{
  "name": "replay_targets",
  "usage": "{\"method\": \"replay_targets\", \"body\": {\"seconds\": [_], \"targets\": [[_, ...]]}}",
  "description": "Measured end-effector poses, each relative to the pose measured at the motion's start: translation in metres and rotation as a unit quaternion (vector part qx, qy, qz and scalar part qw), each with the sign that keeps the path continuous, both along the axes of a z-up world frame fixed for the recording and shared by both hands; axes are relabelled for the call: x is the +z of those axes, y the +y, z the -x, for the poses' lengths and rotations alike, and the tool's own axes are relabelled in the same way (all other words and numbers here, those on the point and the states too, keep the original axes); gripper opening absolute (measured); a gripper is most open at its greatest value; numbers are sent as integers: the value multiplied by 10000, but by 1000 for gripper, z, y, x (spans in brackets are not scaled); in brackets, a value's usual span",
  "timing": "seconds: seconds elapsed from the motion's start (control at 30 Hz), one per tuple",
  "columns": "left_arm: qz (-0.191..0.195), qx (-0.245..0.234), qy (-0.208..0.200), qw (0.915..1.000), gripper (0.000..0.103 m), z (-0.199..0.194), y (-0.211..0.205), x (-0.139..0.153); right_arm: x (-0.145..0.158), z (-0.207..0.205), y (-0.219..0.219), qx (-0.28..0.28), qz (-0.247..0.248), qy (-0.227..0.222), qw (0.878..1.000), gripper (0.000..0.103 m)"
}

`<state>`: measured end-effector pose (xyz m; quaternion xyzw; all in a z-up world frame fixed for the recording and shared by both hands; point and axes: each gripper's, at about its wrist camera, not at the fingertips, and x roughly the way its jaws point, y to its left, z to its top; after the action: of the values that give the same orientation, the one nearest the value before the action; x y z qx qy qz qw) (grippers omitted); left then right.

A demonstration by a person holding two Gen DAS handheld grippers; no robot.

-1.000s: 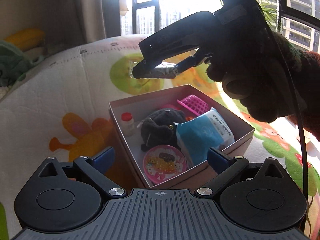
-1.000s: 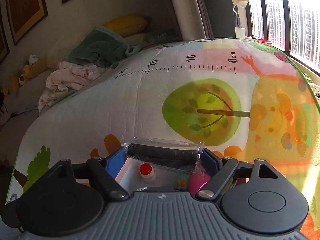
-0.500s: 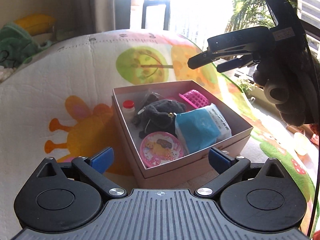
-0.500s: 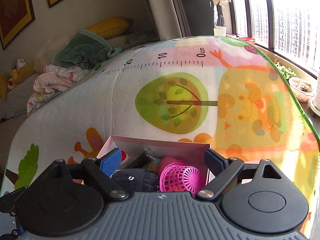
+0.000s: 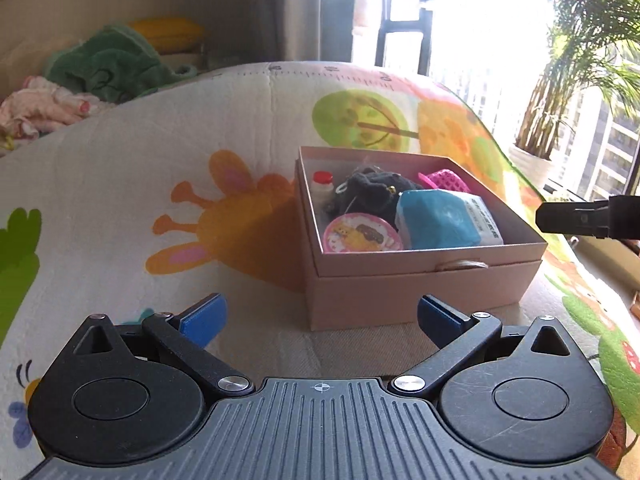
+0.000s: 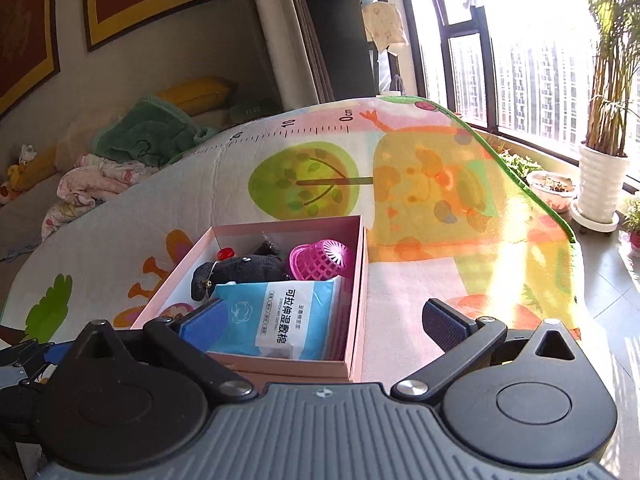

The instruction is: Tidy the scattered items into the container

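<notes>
A pink cardboard box (image 5: 420, 284) (image 6: 356, 304) stands on the play mat. Inside lie a blue wipes pack (image 5: 440, 220) (image 6: 280, 316), a black plush toy (image 5: 368, 192) (image 6: 240, 270), a pink mesh basket (image 5: 444, 180) (image 6: 320, 260), a round pink tin (image 5: 362, 236), a small red-capped bottle (image 5: 323, 184) and a dark wrapped item (image 6: 266, 248) at the back. My left gripper (image 5: 320, 316) is open and empty, in front of the box. My right gripper (image 6: 326, 322) is open and empty, beside the box's near right corner; its tip shows at the right edge of the left wrist view (image 5: 584, 220).
The colourful play mat (image 5: 120, 200) (image 6: 440, 200) covers the surface. Piled clothes and a green towel (image 6: 148, 132) lie at the back left. Potted plants (image 6: 600, 184) stand by the window on the right, beyond the mat's edge.
My right gripper opened and dropped the dark wrapped item into the box, then pulled away to the right. My left gripper backed away from the box.
</notes>
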<state>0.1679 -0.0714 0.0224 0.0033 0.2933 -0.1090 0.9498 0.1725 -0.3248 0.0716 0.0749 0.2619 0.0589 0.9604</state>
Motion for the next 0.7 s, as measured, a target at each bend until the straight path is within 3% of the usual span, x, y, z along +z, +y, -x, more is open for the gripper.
{"method": "replay_targets", "body": {"seconds": [0.23, 0.43, 0.5, 0.7], "targets": [[-471, 317, -107, 9983, 103, 15, -8, -22, -54, 20, 34, 111, 984, 321, 9946, 103], [-536, 581, 429, 9959, 103, -1, -6, -34, -78, 3, 50, -31, 928, 745, 9929, 103], [-530, 637, 431, 9956, 103, -1, -6, -34, -83, -1, 52, -105, 912, 886, 9918, 103], [-498, 642, 442, 9957, 103, -1, -6, -34, -89, 1, 51, -274, 800, 743, 9936, 103]]}}
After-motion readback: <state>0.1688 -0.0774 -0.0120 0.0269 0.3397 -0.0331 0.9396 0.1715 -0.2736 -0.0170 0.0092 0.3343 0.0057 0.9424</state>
